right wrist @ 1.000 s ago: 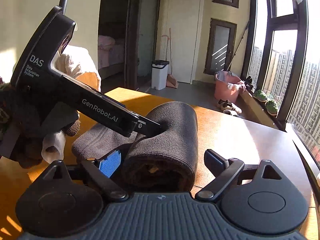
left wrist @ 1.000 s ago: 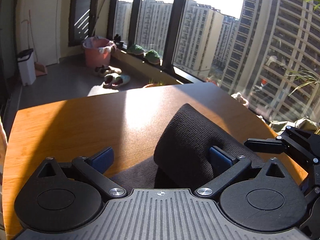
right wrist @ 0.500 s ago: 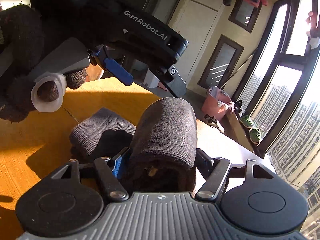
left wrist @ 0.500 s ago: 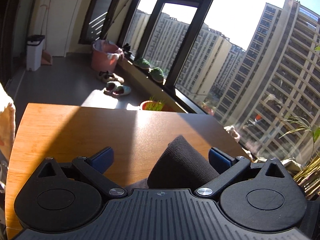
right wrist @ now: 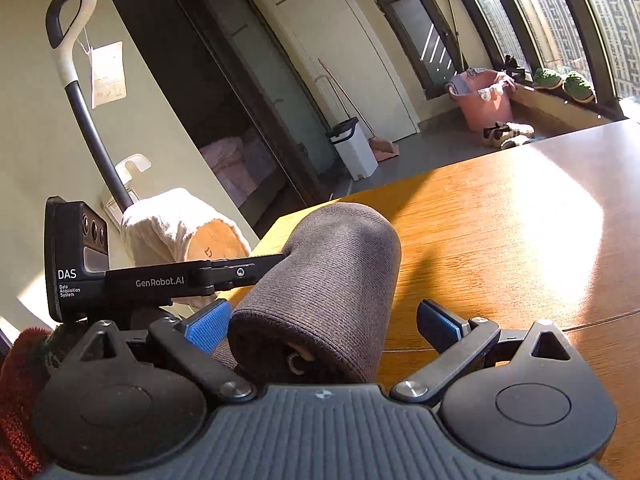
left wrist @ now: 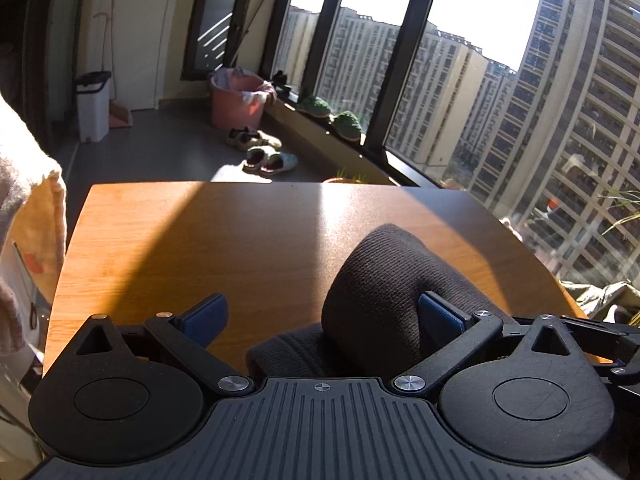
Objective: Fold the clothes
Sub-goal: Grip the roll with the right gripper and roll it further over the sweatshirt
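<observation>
While our right gripper [right wrist: 320, 326] fingers are opening around the rolled dark garment [right wrist: 320, 280] on the surface [right wrist: 500, 240], our left gripper [left wrist: 320, 314] gapes beside it; folding looks nearly finished.

You are in a high-rise flat, on a sunlit enclosed balcony. Beyond the wooden table's [left wrist: 248, 240] far edge, tall windows [left wrist: 472, 80] look out on apartment towers [left wrist: 580, 120]. A pink laundry tub [left wrist: 236, 100], slippers [left wrist: 264, 152], a white pedal bin [left wrist: 93, 104] and a broom [left wrist: 107, 56] stand on the grey floor. Through a doorway you see bedding [right wrist: 236, 160].
</observation>
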Demonstrator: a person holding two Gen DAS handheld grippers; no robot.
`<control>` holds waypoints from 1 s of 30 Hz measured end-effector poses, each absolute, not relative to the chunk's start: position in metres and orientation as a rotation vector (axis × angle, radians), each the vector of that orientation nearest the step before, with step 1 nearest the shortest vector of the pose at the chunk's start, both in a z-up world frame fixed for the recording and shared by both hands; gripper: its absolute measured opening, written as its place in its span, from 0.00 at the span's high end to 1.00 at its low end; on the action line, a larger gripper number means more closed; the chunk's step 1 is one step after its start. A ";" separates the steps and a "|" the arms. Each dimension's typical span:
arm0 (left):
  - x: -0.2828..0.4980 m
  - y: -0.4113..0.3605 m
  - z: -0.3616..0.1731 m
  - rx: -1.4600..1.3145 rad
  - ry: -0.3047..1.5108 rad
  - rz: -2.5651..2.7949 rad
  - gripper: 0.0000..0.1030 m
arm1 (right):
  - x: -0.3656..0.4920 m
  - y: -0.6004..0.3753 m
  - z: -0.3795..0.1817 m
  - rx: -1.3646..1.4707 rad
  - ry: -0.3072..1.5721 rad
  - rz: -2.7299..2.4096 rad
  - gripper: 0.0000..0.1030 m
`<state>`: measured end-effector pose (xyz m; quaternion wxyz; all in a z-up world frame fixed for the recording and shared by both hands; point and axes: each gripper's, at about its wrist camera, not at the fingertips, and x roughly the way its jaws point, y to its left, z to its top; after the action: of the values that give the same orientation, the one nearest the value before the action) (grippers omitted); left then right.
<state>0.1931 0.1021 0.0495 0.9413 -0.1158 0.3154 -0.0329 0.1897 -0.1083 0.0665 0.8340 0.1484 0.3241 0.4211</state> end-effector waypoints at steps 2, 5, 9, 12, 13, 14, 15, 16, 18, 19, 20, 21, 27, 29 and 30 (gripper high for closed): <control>0.189 0.107 0.048 -0.250 0.650 -0.063 0.00 | 0.192 -0.100 0.055 0.311 0.719 0.917 0.04; 0.188 0.111 0.045 -0.289 0.657 -0.073 0.00 | 0.174 -0.090 0.049 0.243 0.718 0.910 0.27; 0.192 0.105 0.048 -0.303 0.643 -0.061 0.00 | 0.167 -0.104 0.065 0.151 0.665 0.866 0.45; 0.199 0.095 0.055 -0.295 0.634 -0.084 0.00 | 0.163 -0.115 0.080 0.021 0.605 0.807 0.45; 0.201 0.091 0.058 -0.287 0.630 -0.091 0.00 | 0.158 -0.114 0.085 -0.077 0.575 0.768 0.45; 0.203 0.086 0.062 -0.286 0.615 -0.093 0.00 | 0.154 -0.108 0.089 -0.172 0.551 0.734 0.45; 0.206 0.082 0.066 -0.285 0.600 -0.095 0.00 | 0.149 -0.101 0.091 -0.269 0.524 0.704 0.45; 0.208 0.079 0.068 -0.296 0.590 -0.105 0.00 | 0.144 -0.095 0.090 -0.361 0.500 0.681 0.44; 0.210 0.070 0.075 -0.325 0.568 -0.138 0.00 | 0.136 -0.084 0.086 -0.472 0.474 0.664 0.43; 0.212 0.065 0.078 -0.339 0.558 -0.154 0.00 | 0.131 -0.076 0.084 -0.523 0.454 0.654 0.42; 0.213 0.059 0.080 -0.342 0.553 -0.172 0.00 | 0.128 -0.070 0.083 -0.553 0.439 0.644 0.40; 0.215 0.055 0.081 -0.338 0.554 -0.179 0.00 | 0.126 -0.065 0.081 -0.571 0.430 0.635 0.39; 0.224 0.046 0.057 -0.207 0.615 -0.120 0.00 | 0.124 -0.069 0.093 -0.462 0.436 0.728 0.21; 0.226 0.053 0.050 -0.228 0.623 -0.112 0.00 | 0.124 -0.084 0.107 -0.353 0.447 0.824 0.17; 0.228 0.058 0.048 -0.238 0.626 -0.116 0.00 | 0.126 -0.092 0.114 -0.289 0.462 0.882 0.14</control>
<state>0.2283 0.0581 0.0482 0.9429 -0.1168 0.3068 -0.0567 0.1261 -0.0924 0.1141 0.8687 -0.1379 0.2210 0.4213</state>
